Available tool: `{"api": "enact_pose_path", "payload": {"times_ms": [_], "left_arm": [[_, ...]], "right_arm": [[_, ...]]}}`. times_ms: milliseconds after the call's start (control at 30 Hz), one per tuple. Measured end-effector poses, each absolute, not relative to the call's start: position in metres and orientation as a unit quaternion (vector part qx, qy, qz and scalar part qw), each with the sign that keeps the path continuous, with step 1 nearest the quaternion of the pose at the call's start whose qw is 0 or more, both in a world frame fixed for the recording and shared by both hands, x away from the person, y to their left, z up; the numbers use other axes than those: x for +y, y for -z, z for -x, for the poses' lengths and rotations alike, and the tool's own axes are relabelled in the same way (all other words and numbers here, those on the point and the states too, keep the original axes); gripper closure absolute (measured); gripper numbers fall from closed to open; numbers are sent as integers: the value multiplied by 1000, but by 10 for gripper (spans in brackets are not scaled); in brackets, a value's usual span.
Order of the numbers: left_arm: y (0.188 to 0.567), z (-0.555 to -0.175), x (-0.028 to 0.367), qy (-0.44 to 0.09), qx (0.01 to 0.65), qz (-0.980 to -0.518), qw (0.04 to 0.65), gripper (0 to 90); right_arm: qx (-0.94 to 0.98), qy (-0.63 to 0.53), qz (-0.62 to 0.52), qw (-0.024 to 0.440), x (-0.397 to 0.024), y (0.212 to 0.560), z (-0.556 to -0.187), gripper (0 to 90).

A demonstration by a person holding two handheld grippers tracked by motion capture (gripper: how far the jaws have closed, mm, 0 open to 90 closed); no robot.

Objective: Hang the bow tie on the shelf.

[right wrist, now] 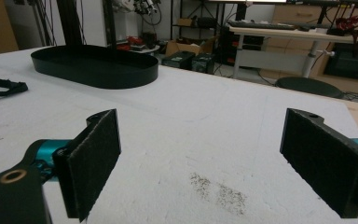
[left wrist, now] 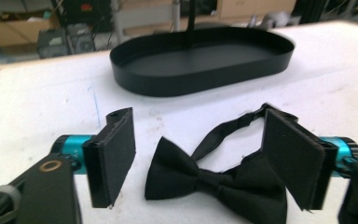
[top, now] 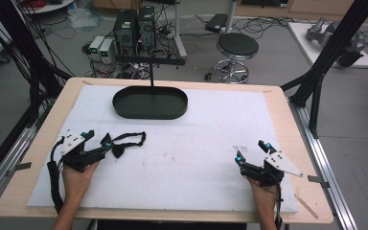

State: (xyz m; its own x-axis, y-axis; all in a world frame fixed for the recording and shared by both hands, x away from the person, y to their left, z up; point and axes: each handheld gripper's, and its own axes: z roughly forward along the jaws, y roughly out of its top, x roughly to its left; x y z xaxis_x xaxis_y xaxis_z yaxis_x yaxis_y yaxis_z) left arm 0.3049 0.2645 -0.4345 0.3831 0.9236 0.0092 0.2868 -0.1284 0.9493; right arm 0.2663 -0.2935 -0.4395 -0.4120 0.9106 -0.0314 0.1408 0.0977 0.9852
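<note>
Black hand-held gripper (top: 97, 142), teal joints, grey plate

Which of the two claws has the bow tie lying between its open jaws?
The left claw: the black bow tie lies between its jaws. The right claw has bare white table cover between its own.

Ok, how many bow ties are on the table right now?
1. The black bow tie lies on the white mat near the table's left side, between the open left tongs, in front of the oval black tray. None seems hidden.
</note>
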Motion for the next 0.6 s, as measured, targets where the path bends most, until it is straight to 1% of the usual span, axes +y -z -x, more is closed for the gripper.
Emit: {"api": "enact_pose_path", "payload": {"times_ms": [167,267,333,533,600], "left_arm": [[435,-310,260,-334,471,-680,452,350],[437,-315,256,-306,504,-678,439,368],[438,-319,255,-291,514,-679,436,370],[439,-323,253,-293,520,-676,432,382],[439,-330,248,-288,531,-680,415,382]], "right_arm": [[651,-533,-404,358,-292,439,-265,115],[652,-533,-401,361,-291,439,-266,114],[653,-531,-400,362,-291,439,-266,114],[654,-531,-398,364,-291,439,-266,115],[654,-531,-399,362,-290,439,-266,115]]}}
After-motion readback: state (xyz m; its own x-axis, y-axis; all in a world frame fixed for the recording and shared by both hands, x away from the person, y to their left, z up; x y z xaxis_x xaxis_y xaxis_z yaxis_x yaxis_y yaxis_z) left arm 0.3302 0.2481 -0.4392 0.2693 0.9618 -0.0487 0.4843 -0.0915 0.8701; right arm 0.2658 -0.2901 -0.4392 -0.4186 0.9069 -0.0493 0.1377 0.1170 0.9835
